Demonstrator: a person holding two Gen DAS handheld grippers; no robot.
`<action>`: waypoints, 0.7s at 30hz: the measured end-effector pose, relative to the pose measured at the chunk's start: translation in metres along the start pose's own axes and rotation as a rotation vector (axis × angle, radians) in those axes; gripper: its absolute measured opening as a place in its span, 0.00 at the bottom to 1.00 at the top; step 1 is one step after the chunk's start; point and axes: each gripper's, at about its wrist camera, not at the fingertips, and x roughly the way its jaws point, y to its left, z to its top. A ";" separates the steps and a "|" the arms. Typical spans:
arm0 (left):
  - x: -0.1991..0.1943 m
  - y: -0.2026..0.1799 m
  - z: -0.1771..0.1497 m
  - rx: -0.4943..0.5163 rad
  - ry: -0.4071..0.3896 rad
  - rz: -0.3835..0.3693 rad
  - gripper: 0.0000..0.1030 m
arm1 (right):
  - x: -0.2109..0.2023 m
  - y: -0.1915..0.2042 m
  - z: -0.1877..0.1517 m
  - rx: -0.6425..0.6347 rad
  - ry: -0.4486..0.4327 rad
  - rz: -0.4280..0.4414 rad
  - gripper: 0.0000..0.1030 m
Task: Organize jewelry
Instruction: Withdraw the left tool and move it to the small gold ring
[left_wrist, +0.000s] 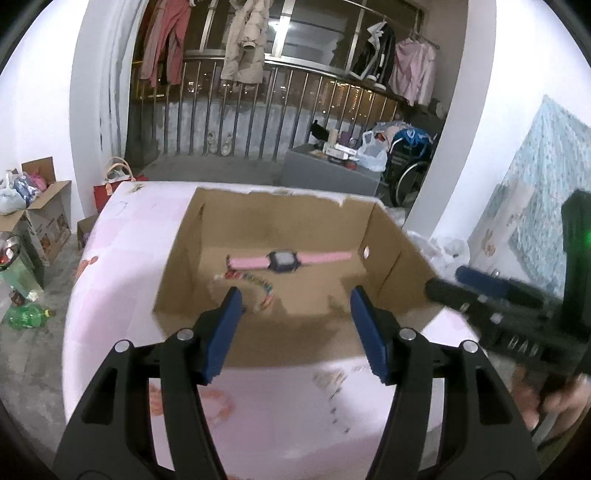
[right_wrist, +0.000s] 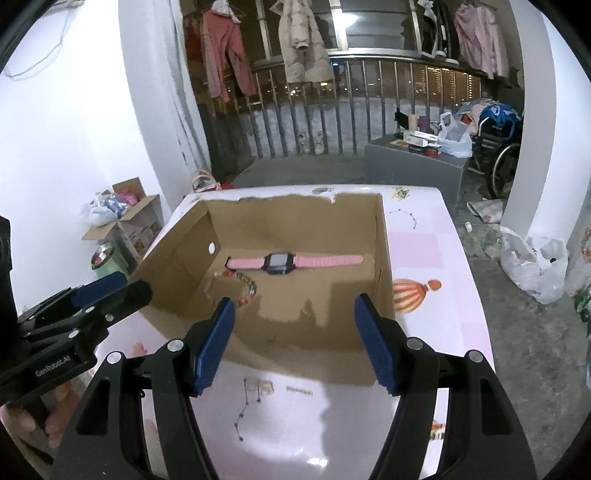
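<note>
Lay in box (right_wrist: 380, 258) near its far wall: pink watch (right_wrist: 280, 262), with bead bracelet (right_wrist: 245, 286) just before its left strap. Hovered wide and empty over box's near edge: left gripper (left_wrist: 293, 301), right gripper (right_wrist: 293, 308).

The only readable lettering is "GenRobot.AI", in white on the black body of the left gripper (right_wrist: 110, 291), left of the right gripper's fingers (right_wrist: 214, 347); other print is illegible
</note>
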 end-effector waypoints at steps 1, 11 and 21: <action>-0.003 0.003 -0.008 0.009 0.003 0.002 0.56 | -0.001 -0.001 -0.006 -0.002 0.011 0.002 0.64; 0.003 0.010 -0.065 0.134 0.094 -0.029 0.56 | 0.007 -0.017 -0.055 0.024 0.095 0.016 0.64; 0.039 -0.009 -0.097 0.248 0.187 -0.063 0.54 | 0.037 -0.017 -0.079 0.000 0.166 0.069 0.55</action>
